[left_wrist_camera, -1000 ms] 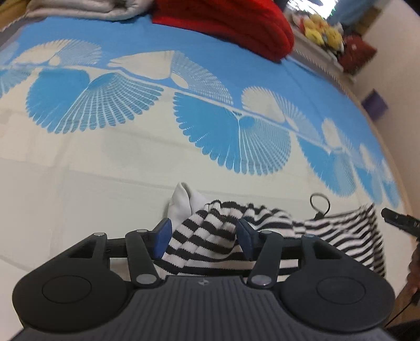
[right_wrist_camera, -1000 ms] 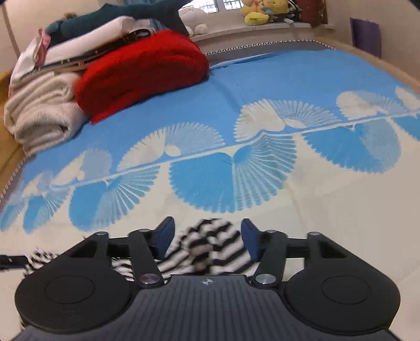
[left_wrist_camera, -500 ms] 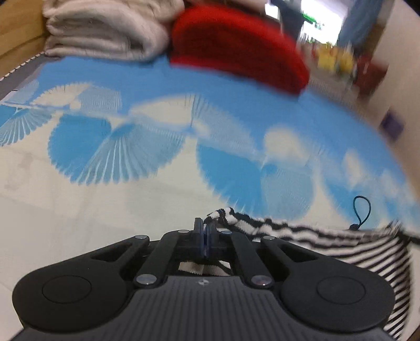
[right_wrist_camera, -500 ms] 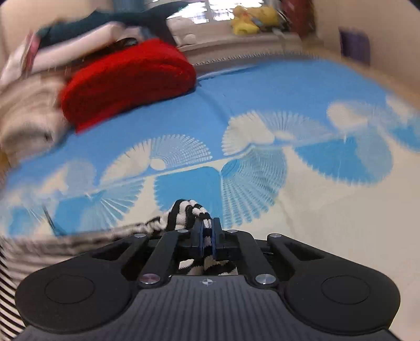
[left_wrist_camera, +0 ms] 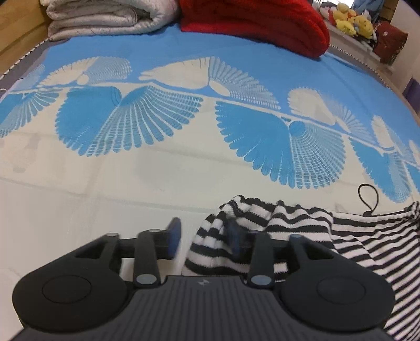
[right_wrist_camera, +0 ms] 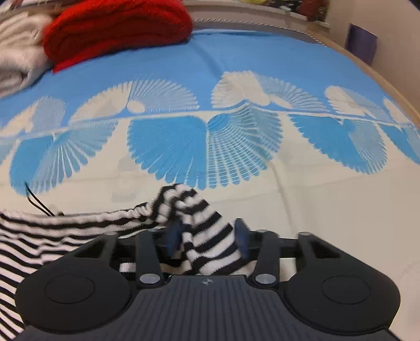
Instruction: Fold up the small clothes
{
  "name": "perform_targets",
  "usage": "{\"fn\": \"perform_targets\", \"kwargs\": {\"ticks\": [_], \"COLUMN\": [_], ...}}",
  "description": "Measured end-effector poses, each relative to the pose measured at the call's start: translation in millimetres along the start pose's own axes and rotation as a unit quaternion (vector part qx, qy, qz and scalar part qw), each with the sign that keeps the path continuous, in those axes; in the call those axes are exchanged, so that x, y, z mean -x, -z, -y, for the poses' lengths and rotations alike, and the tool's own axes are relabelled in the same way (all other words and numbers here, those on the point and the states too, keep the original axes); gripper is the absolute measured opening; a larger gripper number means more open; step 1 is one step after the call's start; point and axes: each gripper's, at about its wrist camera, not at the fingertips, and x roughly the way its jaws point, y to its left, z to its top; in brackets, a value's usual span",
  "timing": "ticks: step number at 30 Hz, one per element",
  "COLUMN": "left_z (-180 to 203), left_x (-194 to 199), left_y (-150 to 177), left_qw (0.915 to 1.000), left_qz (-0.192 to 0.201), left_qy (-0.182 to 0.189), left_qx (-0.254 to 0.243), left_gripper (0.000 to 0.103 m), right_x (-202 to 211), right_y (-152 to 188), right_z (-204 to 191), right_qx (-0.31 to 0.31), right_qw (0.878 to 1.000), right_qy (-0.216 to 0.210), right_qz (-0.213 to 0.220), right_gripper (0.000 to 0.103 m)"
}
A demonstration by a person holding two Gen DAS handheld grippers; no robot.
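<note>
Blue-and-cream fan-print bedspread [left_wrist_camera: 162,168], red knit blanket [left_wrist_camera: 257,23] and grey folded quilt [left_wrist_camera: 105,18] at far edge, plush toys [left_wrist_camera: 351,21] on sill. Half a second ago both pinched shut on fabric; now spread open. Left gripper [left_wrist_camera: 203,237], right gripper [right_wrist_camera: 208,236] straddling bunched black-white striped garment [right_wrist_camera: 202,225], lying on near bedspread, unclamped.

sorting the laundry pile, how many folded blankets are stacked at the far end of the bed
2 in view: a red blanket far centre, and a cream blanket to its left. More may lie beyond the frame.
</note>
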Motion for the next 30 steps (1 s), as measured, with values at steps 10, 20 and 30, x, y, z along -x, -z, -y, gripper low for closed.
{"fn": "perform_targets", "kwargs": {"ticks": [10, 20, 30], "left_z": [-57, -71, -66], "left_x": [89, 54, 96], "left_y": [46, 133, 122], "left_qw": [0.9905, 0.9737, 0.9954], "left_qz": [-0.037, -0.153, -0.049], "left_qy": [0.085, 0.057, 0.009], "left_qx": [0.101, 0.158, 0.081], "left_gripper": [0.044, 0.043, 0.0], "right_x": [94, 83, 111], "right_y": [43, 125, 127], "right_z": [77, 100, 118], "right_qx": [-0.159, -0.196, -0.226], "right_qw": [0.985, 0.97, 0.969], "right_qy": [-0.071, -0.069, -0.076], "right_qz": [-0.005, -0.125, -0.057], "right_gripper": [0.051, 0.053, 0.005]}}
